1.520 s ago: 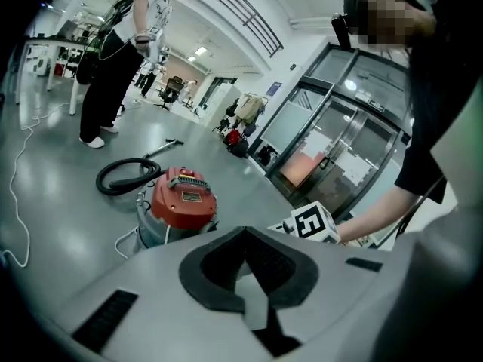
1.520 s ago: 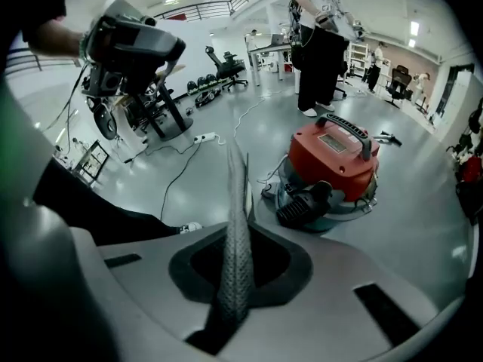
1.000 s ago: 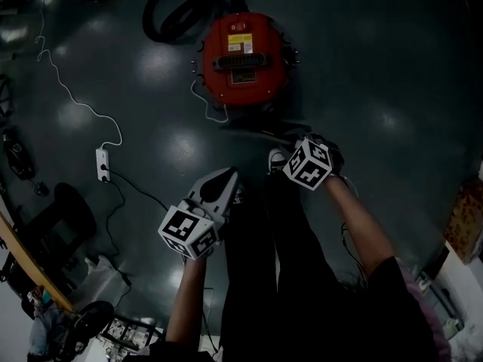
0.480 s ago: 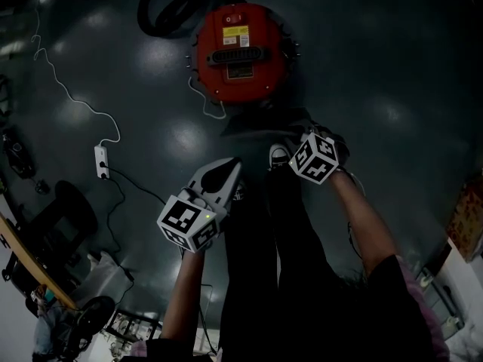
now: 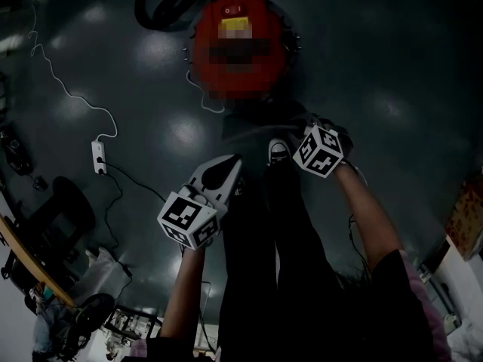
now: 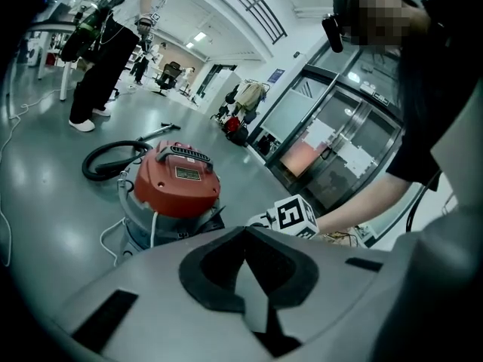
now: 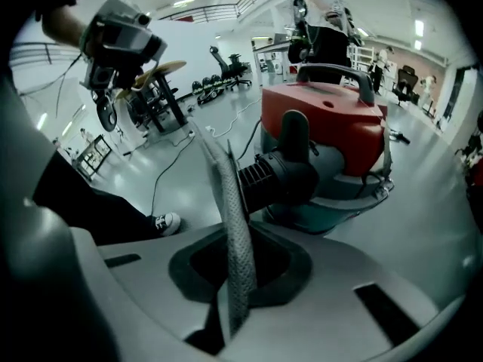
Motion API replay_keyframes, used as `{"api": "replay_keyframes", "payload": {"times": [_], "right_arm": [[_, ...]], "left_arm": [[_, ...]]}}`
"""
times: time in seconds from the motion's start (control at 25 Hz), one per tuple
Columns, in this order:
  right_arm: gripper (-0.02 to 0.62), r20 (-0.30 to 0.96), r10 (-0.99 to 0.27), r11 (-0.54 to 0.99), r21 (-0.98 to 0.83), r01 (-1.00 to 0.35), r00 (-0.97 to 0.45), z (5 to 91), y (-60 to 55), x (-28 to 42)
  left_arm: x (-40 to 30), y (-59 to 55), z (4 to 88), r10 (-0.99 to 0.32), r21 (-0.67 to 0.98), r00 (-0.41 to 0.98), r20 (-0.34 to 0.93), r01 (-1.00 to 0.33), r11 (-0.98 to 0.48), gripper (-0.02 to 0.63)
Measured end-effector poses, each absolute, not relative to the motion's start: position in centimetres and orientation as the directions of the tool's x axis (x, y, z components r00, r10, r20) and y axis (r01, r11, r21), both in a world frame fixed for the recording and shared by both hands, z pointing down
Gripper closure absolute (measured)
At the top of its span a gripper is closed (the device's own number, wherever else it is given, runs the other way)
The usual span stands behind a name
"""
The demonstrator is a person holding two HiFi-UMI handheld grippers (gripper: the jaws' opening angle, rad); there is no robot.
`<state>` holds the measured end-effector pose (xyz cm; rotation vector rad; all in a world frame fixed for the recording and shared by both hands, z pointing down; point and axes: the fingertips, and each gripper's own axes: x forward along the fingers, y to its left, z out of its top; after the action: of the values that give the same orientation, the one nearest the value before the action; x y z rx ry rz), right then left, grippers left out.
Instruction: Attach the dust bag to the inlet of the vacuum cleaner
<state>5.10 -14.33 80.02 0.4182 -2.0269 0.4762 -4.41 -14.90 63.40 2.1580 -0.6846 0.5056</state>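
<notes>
Glossy dark floor (image 5: 392, 66). Approach step: right hand-held gripper (image 7: 240, 274) clamps dust bag (image 7: 229, 202) near vacuum cleaner (image 7: 332, 119) inlet (image 7: 290, 176); left hand-held gripper (image 6: 247, 270) closed, empty. Next, probably: align bag over inlet.

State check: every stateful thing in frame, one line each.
left gripper: jaws shut, nothing between them.
right gripper: jaws shut on the dust bag.
dust bag: held edge-on, not on the inlet.
inlet: black port sticking out towards the right gripper, no bag fitted.
vacuum cleaner: upright on the floor, red lid on.
hose: coiled on the floor behind the vacuum cleaner.
</notes>
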Motion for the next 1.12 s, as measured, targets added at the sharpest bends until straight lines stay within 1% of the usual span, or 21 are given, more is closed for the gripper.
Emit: {"api": "replay_keyframes", "payload": {"times": [0.08, 0.32, 0.44, 0.52, 0.6, 0.72, 0.8, 0.84, 0.92, 0.96, 1.04, 1.12], "right_arm": [[0.555, 0.885, -0.099, 0.865, -0.149, -0.479, -0.454, 80.0, -14.2, 5.0], [0.555, 0.903, -0.022, 0.761, -0.263, -0.594, -0.429, 79.9, -14.5, 5.2], [0.554, 0.890, -0.026, 0.678, -0.319, -0.662, -0.456, 80.7, -15.0, 5.0], [0.555, 0.877, -0.026, 0.641, -0.353, -0.681, -0.480, 81.2, -14.9, 5.1], [0.554, 0.874, -0.024, 0.636, -0.361, -0.682, -0.486, 81.4, -14.9, 5.2], [0.554, 0.880, -0.031, 0.655, -0.340, -0.675, -0.473, 81.2, -14.8, 5.1], [0.554, 0.881, -0.034, 0.664, -0.334, -0.669, -0.472, 81.1, -14.8, 5.0], [0.554, 0.880, -0.033, 0.668, -0.333, -0.665, -0.474, 81.0, -14.8, 5.0], [0.554, 0.879, -0.029, 0.678, -0.332, -0.656, -0.475, 81.0, -14.7, 5.0], [0.554, 0.879, -0.025, 0.679, -0.335, -0.654, -0.476, 81.0, -14.6, 5.0], [0.554, 0.876, -0.019, 0.671, -0.346, -0.656, -0.482, 80.9, -14.5, 5.0], [0.554, 0.874, -0.012, 0.667, -0.355, -0.655, -0.486, 80.9, -14.4, 4.9]], "left_arm": [[-4.4, -14.9, 63.5, -0.302, 0.576, 0.770, 0.562, -0.627, -0.525, 0.601], [-4.2, -16.2, 64.1, -0.311, 0.535, 0.761, 0.569, -0.630, -0.564, 0.600], [-4.4, -16.8, 64.7, -0.306, 0.547, 0.766, 0.565, -0.625, -0.556, 0.600], [-4.5, -17.0, 65.0, -0.302, 0.530, 0.759, 0.577, -0.629, -0.570, 0.600], [-4.6, -18.0, 65.5, -0.306, 0.450, 0.737, 0.602, -0.630, -0.633, 0.600], [-4.2, -22.0, 65.4, -0.340, 0.240, 0.697, 0.632, -0.593, -0.769, 0.599], [-3.7, -25.7, 64.3, -0.370, 0.129, 0.682, 0.630, -0.563, -0.817, 0.596], [-3.4, -27.4, 63.9, -0.381, 0.086, 0.675, 0.632, -0.550, -0.831, 0.570], [-3.0, -30.5, 63.6, -0.384, 0.022, 0.655, 0.651, -0.522, -0.853, 0.430], [-2.8, -31.8, 63.8, -0.377, -0.002, 0.644, 0.666, -0.504, -0.863, 0.416], [-2.2, -33.7, 64.3, -0.349, -0.034, 0.626, 0.697, -0.457, -0.889, 0.414], [-1.6, -34.7, 65.5, -0.294, -0.067, 0.598, 0.745, -0.372, -0.926, 0.405]]}}
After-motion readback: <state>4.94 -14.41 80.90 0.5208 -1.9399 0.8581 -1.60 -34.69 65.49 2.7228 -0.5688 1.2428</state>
